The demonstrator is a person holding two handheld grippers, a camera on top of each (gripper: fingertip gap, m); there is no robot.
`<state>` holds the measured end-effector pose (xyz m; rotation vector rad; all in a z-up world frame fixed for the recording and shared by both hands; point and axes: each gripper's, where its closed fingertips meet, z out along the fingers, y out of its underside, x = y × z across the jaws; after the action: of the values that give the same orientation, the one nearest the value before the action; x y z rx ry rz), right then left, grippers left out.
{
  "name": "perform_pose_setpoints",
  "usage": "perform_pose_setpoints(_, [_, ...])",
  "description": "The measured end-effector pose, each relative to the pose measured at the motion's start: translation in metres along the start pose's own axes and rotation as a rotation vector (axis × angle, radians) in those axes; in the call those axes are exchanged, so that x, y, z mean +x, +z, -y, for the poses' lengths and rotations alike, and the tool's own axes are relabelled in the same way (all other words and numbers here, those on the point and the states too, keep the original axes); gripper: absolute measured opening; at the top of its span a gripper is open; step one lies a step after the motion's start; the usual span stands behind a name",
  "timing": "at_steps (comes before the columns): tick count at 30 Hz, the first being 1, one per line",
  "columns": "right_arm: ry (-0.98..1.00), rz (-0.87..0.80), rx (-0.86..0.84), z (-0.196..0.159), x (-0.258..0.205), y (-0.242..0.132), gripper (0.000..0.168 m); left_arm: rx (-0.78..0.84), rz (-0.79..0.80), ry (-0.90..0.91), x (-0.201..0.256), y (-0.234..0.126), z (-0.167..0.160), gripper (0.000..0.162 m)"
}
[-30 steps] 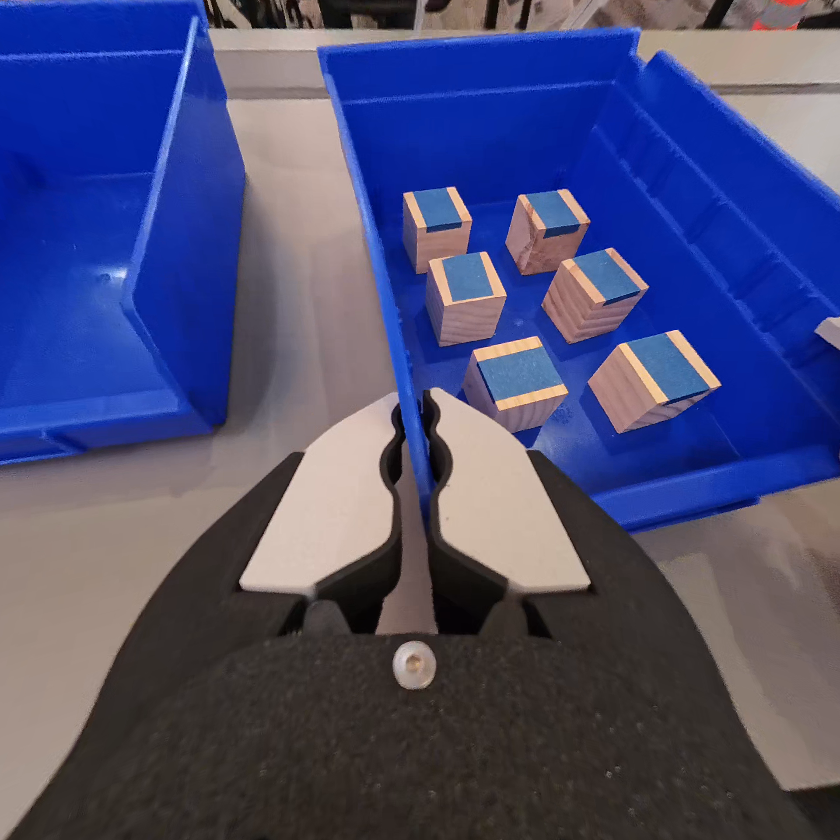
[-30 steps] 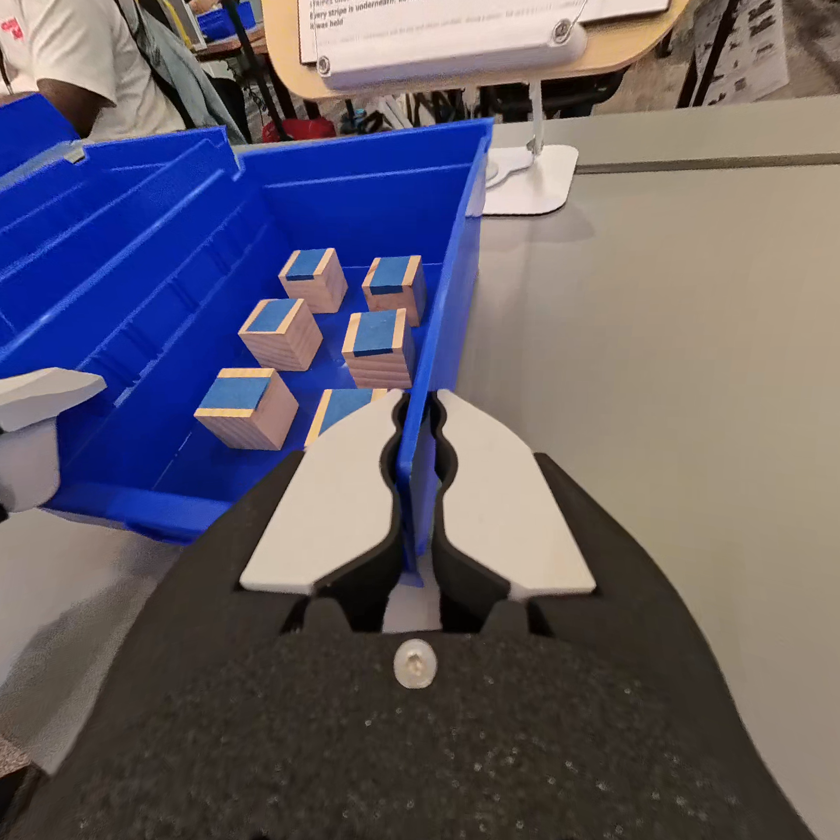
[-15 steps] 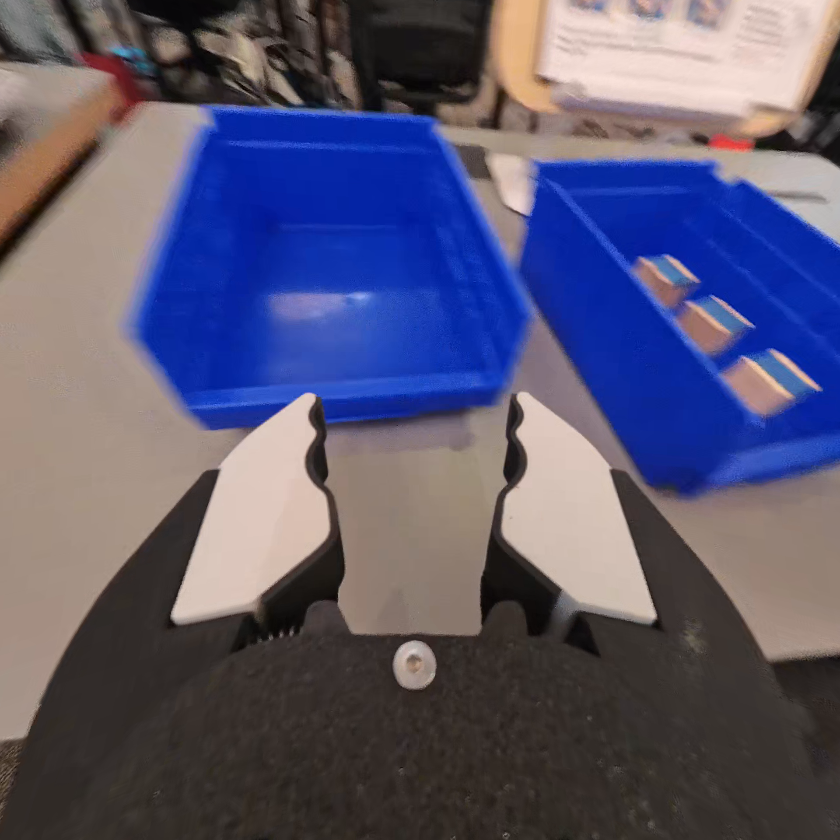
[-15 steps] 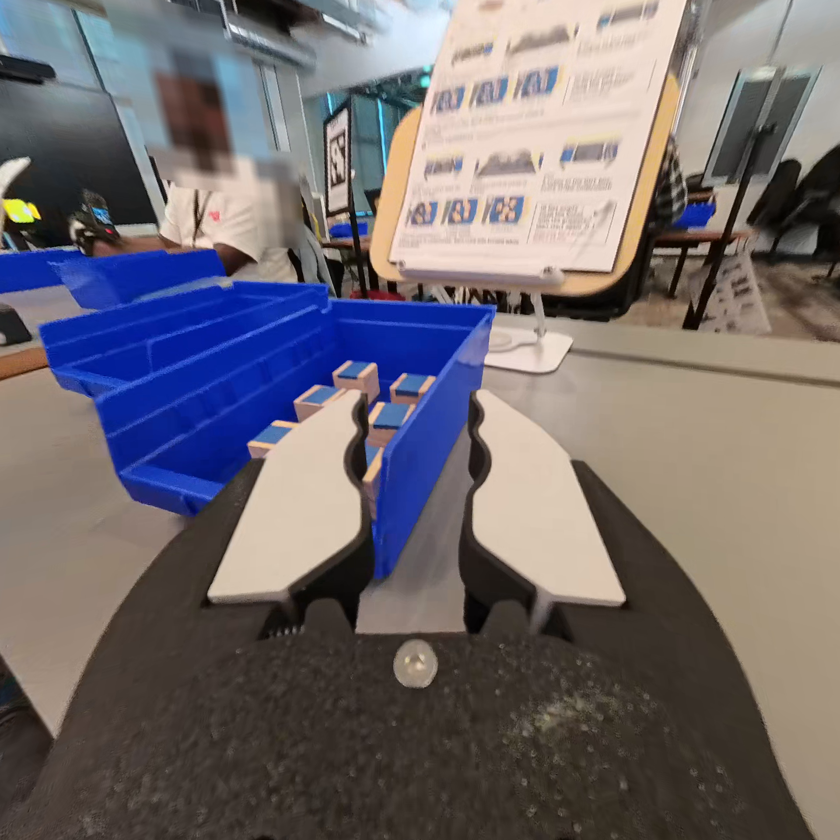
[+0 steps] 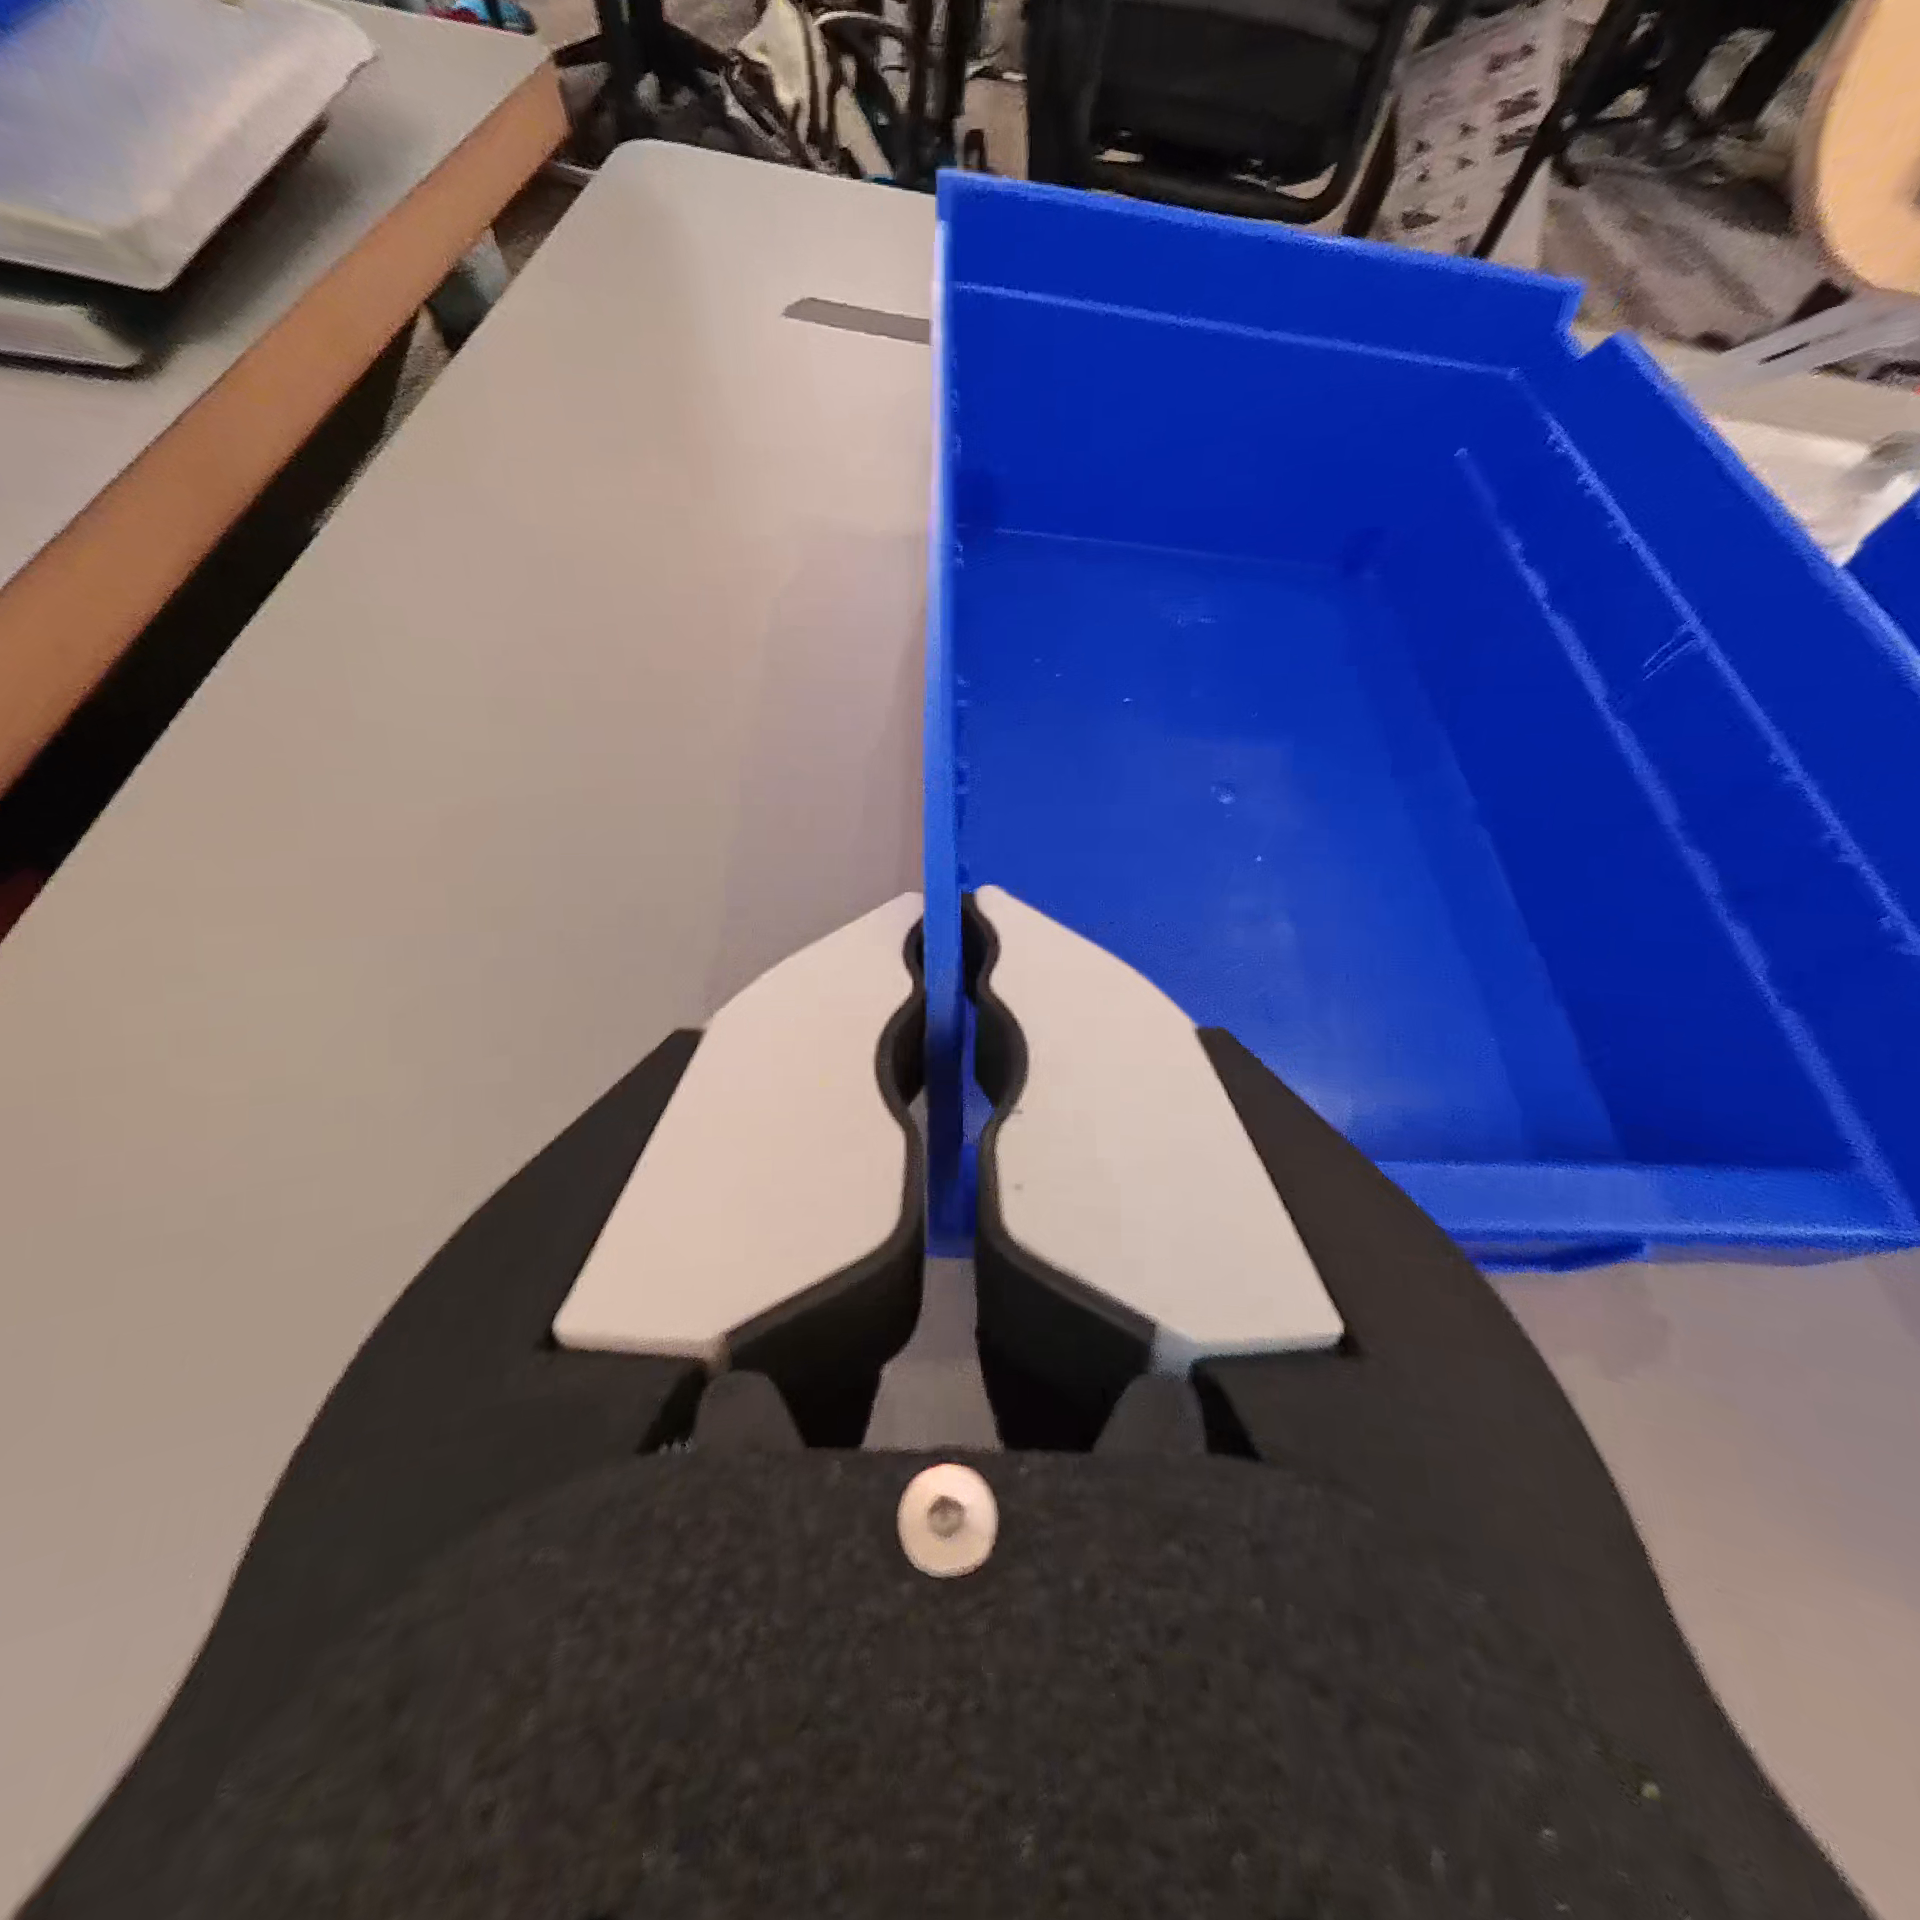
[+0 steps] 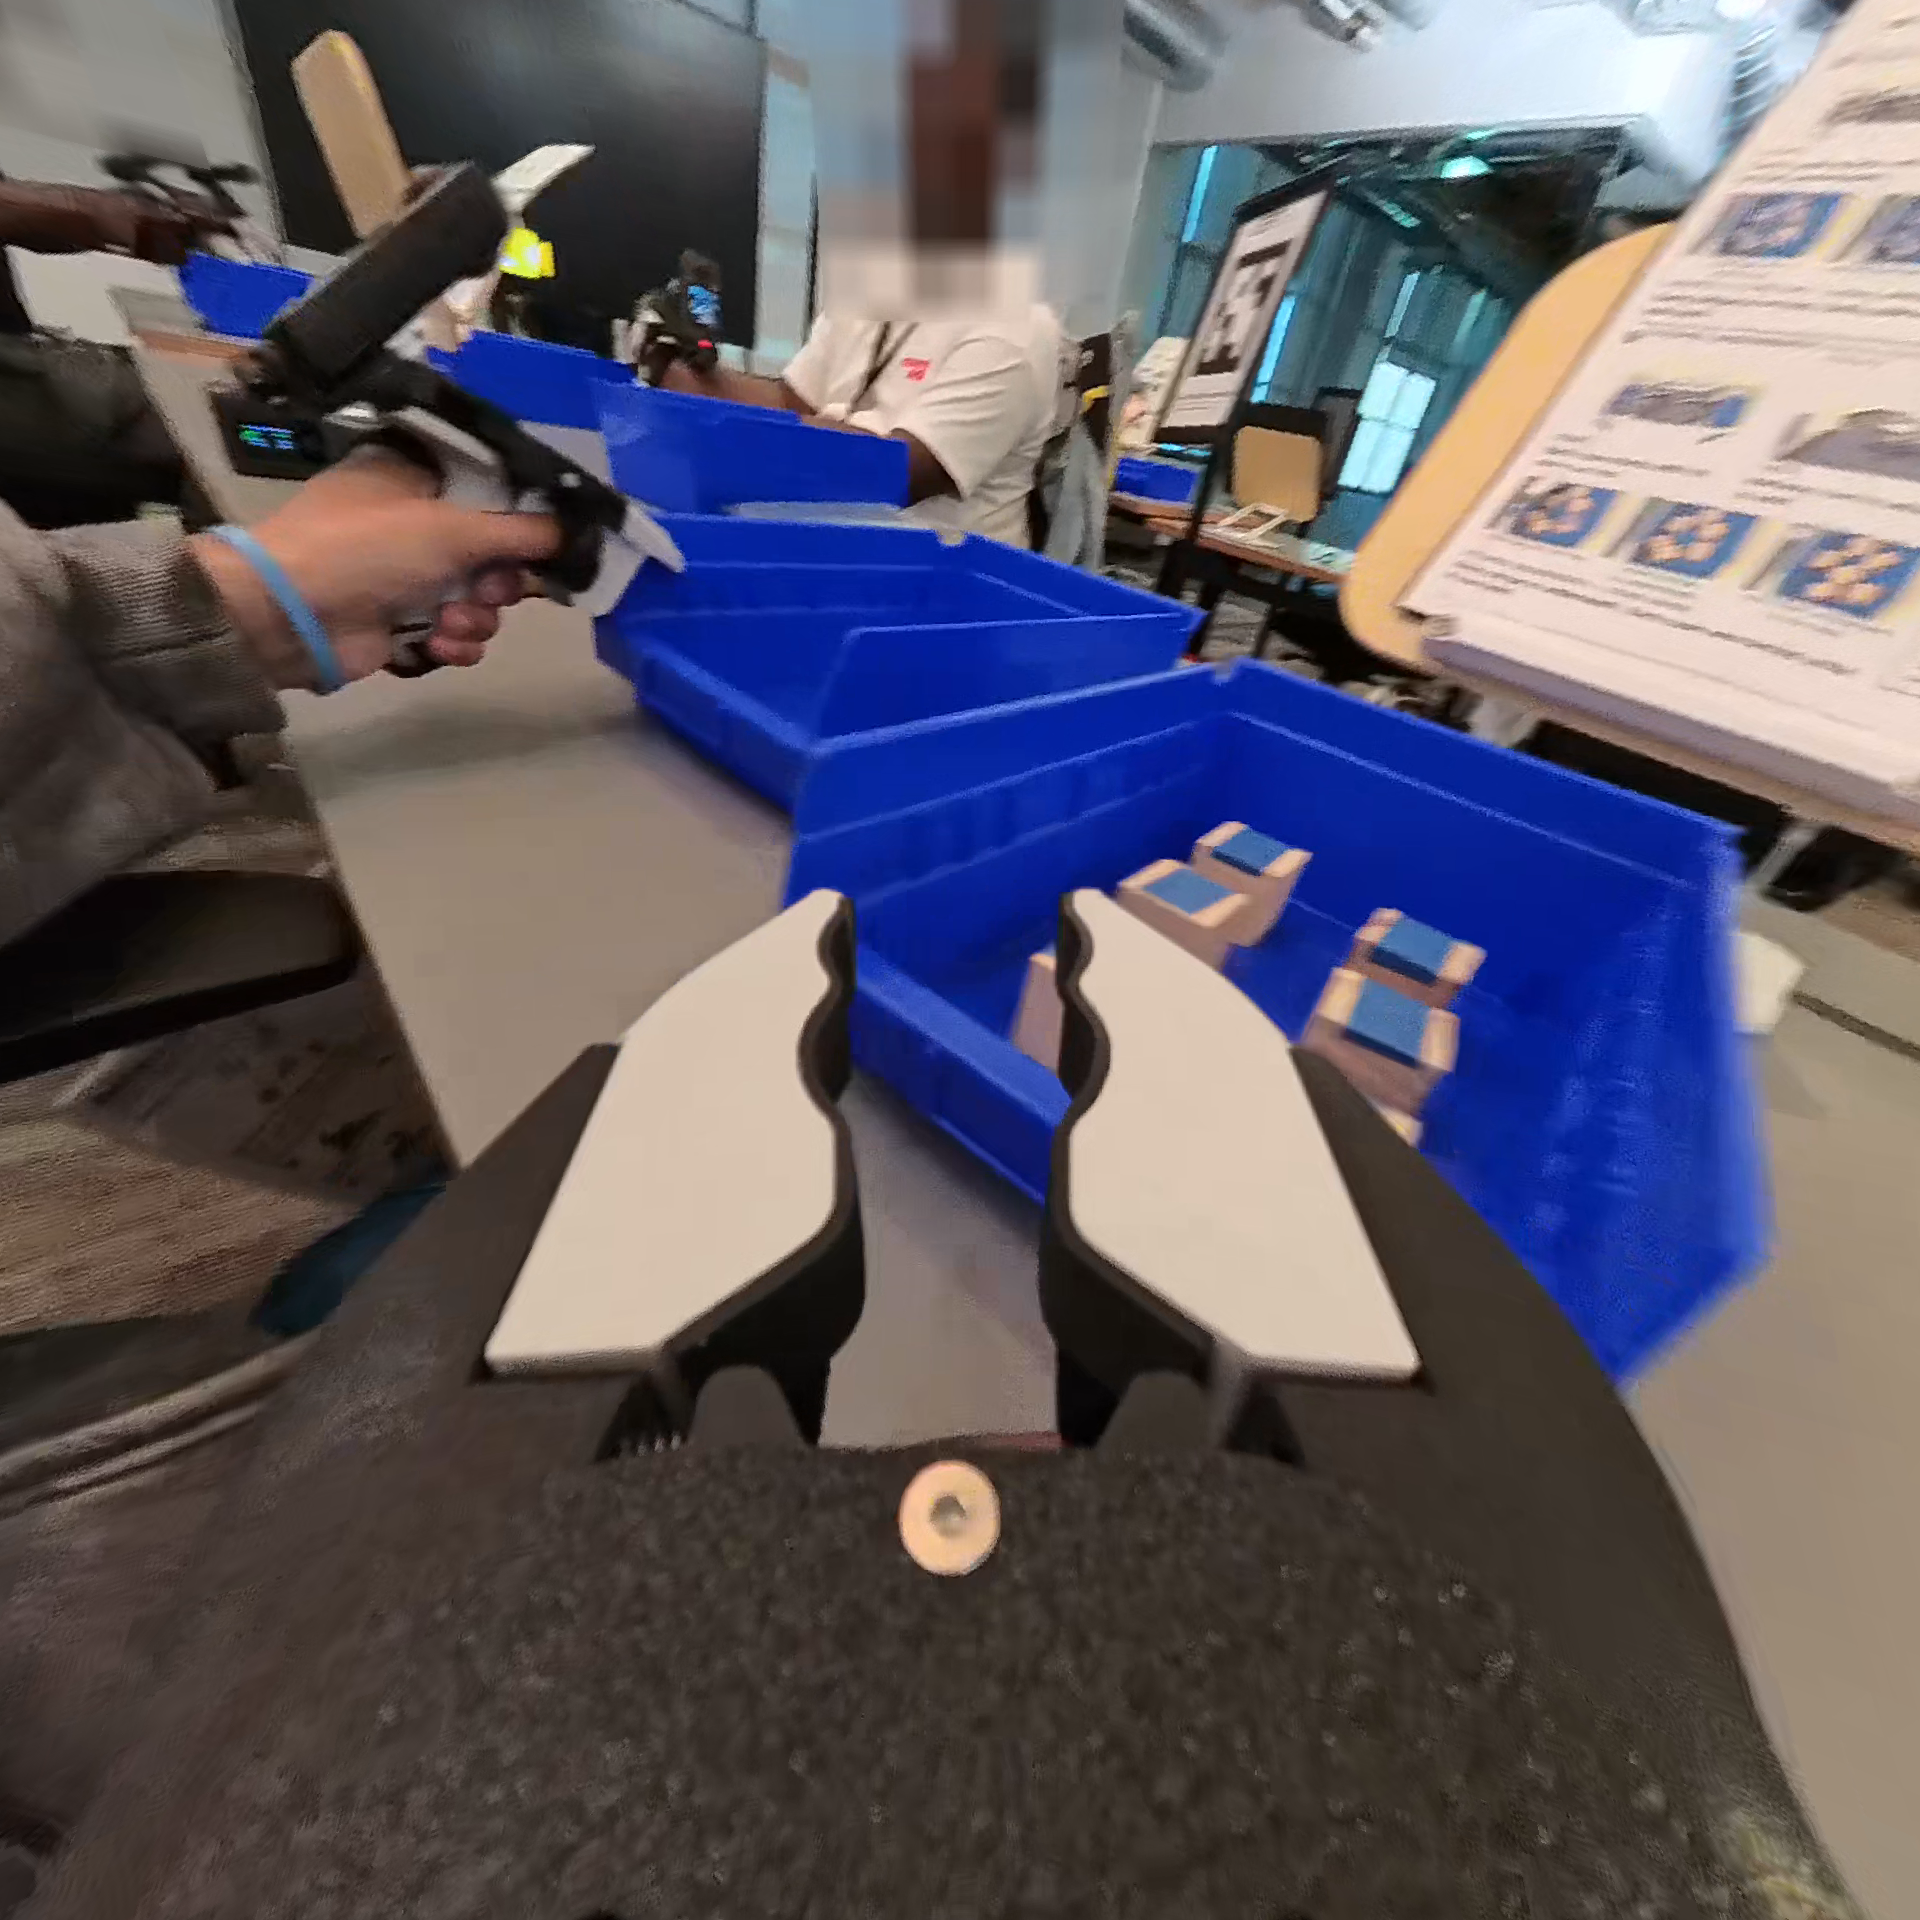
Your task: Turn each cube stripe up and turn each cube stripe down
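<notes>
The left gripper (image 5: 943,914) pinches the left side wall of the empty blue bin (image 5: 1351,810) on the grey table (image 5: 468,727). The right gripper (image 6: 956,914) hangs spread open at the near corner of the second bin (image 6: 1621,1091), where the cubes (image 6: 1387,1029) sit stripe up.

A smooth grey tabletop (image 5: 540,727) carries two open-topped blue plastic bins. One blue bin (image 5: 1403,831) stands on it with bare table stretching to its left. The other blue bin (image 6: 1621,1091) rests near the table's front edge, with a white flat stand base (image 6: 1766,982) just behind it.
</notes>
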<state>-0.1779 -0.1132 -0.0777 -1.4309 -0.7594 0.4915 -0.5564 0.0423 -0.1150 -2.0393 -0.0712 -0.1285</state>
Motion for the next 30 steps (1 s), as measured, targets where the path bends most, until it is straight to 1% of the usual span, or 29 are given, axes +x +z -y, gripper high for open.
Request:
perform_pose_setpoints(1, [0.022,0.041,-0.008,-0.002,-0.014,0.007,0.040,-0.014,0.017,-0.004,0.001,-0.005,-0.003,0.002])
perform_pose_setpoints(3, [0.074,0.100,-0.057,-0.007,-0.039,0.024,0.040,-0.031,0.033,-0.040,0.007,-0.021,-0.012,0.002])
perform_pose_setpoints(6, [0.133,0.174,-0.127,-0.009,-0.074,0.053,0.045,-0.001,0.086,0.034,0.016,-0.050,-0.028,0.003])
perform_pose_setpoints(8, [0.165,0.195,-0.184,-0.013,-0.093,0.071,0.053,0.031,0.127,0.068,0.020,-0.074,-0.041,0.003])
perform_pose_setpoints(11, [0.191,0.154,-0.211,-0.015,-0.105,0.095,0.061,0.064,0.162,0.060,0.027,-0.109,-0.059,0.003])
perform_pose_setpoints(12, [0.186,0.126,-0.216,-0.015,-0.105,0.100,0.061,0.076,0.164,0.063,0.031,-0.117,-0.064,0.003])
perform_pose_setpoints(15, [0.190,0.060,-0.210,-0.012,-0.101,0.113,0.065,0.081,0.192,0.178,0.040,-0.135,-0.074,0.004])
perform_pose_setpoints(16, [0.178,0.045,-0.203,-0.011,-0.099,0.115,0.064,0.085,0.176,0.168,0.043,-0.139,-0.077,0.004])
perform_pose_setpoints(18, [0.151,0.038,-0.242,-0.016,-0.099,0.120,0.052,0.101,0.133,0.114,0.051,-0.150,-0.083,0.005])
perform_pose_setpoints(19, [0.159,0.048,-0.259,-0.019,-0.101,0.122,0.042,0.104,0.118,0.102,0.054,-0.154,-0.086,0.005])
perform_pose_setpoints(20, [0.169,0.037,-0.268,-0.020,-0.099,0.122,0.036,0.107,0.107,0.088,0.056,-0.159,-0.088,0.005])
perform_pose_setpoints(21, [0.176,0.015,-0.267,-0.020,-0.095,0.121,0.025,0.111,0.093,0.074,0.058,-0.163,-0.090,0.006])
perform_pose_setpoints(23, [0.192,-0.018,-0.250,-0.015,-0.088,0.115,0.018,0.131,0.050,0.091,0.068,-0.171,-0.088,0.010])
perform_pose_setpoints(24, [0.214,-0.024,-0.244,-0.010,-0.087,0.113,0.017,0.146,0.067,0.122,0.072,-0.177,-0.085,0.010])
perform_pose_setpoints(27, [0.208,-0.072,-0.168,0.017,-0.074,0.102,0.012,0.251,0.075,0.165,0.090,-0.199,-0.058,0.011])
perform_pose_setpoints(30, [0.169,-0.139,-0.045,0.065,-0.053,0.083,0.010,0.393,0.091,0.218,0.117,-0.226,-0.013,0.010])
